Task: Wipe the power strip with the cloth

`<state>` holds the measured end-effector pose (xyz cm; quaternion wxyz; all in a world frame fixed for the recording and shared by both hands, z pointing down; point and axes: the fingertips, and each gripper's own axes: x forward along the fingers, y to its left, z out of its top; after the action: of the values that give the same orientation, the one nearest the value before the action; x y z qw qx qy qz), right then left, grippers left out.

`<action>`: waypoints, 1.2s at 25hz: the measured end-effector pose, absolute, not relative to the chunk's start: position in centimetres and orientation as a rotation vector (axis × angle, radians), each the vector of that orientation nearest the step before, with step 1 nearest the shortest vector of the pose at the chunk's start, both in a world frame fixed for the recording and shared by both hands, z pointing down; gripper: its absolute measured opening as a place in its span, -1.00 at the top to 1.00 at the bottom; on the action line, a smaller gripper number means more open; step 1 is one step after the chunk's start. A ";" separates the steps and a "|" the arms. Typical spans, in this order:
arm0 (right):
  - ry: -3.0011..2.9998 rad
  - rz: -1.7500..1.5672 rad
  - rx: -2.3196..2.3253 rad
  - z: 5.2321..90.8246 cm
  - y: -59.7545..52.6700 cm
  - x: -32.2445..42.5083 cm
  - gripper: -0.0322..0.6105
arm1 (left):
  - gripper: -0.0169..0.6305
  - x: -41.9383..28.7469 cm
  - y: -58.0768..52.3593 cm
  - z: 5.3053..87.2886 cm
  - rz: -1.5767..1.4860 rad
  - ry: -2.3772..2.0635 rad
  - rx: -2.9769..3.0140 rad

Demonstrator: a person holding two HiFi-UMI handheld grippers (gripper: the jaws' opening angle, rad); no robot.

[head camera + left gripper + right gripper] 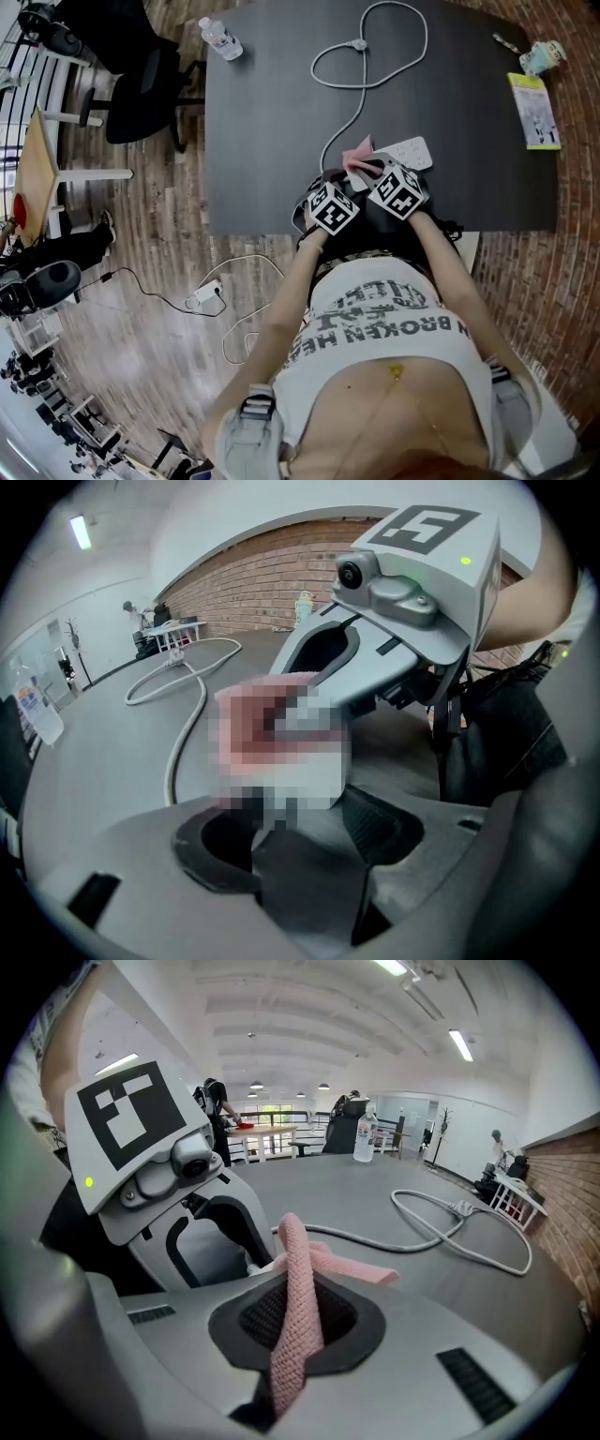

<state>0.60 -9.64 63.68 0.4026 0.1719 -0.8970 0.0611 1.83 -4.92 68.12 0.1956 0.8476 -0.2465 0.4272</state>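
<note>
The white power strip [411, 152] lies near the front edge of the dark table [272, 122]. Its white cable [356, 89] loops away to the plug. My right gripper [295, 1290] is shut on the pink cloth [298, 1269], which rises between the jaws and drapes forward. In the head view the cloth [357, 155] sits at the strip's left end, under my right gripper [377, 172]. My left gripper [330, 182] is close beside it on the left. The left gripper [291, 810] has its jaws apart, with nothing seen against its pads [386, 819]. A blurred patch hides what lies just beyond.
A water bottle [221, 39] lies at the table's far left. A yellow leaflet [534, 111] and a small object [544, 56] are at the far right. A black chair [141, 89] stands to the left. A cable with an adapter [208, 293] lies on the wooden floor.
</note>
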 end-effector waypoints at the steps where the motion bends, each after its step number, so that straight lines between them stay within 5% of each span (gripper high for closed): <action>1: -2.264 0.159 0.435 63.7 -9.7 0.7 0.85 | 0.12 1.8 -4.9 68.1 1.198 -0.690 2.375; 30: -2.207 0.224 0.561 63.9 -12.0 5.7 0.85 | 0.12 1.9 -4.8 68.1 1.204 -0.693 2.370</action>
<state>5.65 -11.96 63.89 0.4141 0.2232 -0.8779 0.0889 1.87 -4.79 68.12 0.1960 0.8461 -0.2473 0.4297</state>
